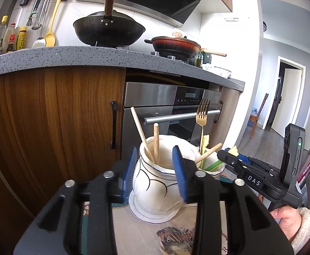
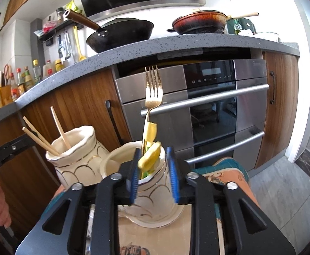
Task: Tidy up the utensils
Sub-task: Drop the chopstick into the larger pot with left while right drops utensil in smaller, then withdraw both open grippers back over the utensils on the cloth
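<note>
Two cream ceramic holders with gold lines stand side by side on a patterned mat. The left holder [image 1: 155, 182] [image 2: 74, 159] holds wooden chopsticks [image 1: 143, 137] [image 2: 59, 127]. The right holder [image 2: 152, 187] [image 1: 215, 165] holds a gold fork [image 2: 152, 93] [image 1: 202, 114] standing upright, yellow and green utensils [image 2: 150, 155] and a wooden piece [image 1: 209, 152]. My left gripper [image 1: 156, 170] is open, its jaws on either side of the left holder's rim. My right gripper [image 2: 153, 174] is open, its jaws on either side of the right holder; it also shows in the left wrist view [image 1: 231, 155].
The patterned mat [image 2: 229, 174] [image 1: 142, 233] lies under the holders. Behind stand wooden cabinets [image 1: 55, 116], a steel oven [image 2: 197, 106] and a grey counter [image 1: 70, 57] with a black wok [image 1: 109, 29] and a red pan [image 2: 199, 21]. Bottles [image 2: 16, 80] line the counter's left.
</note>
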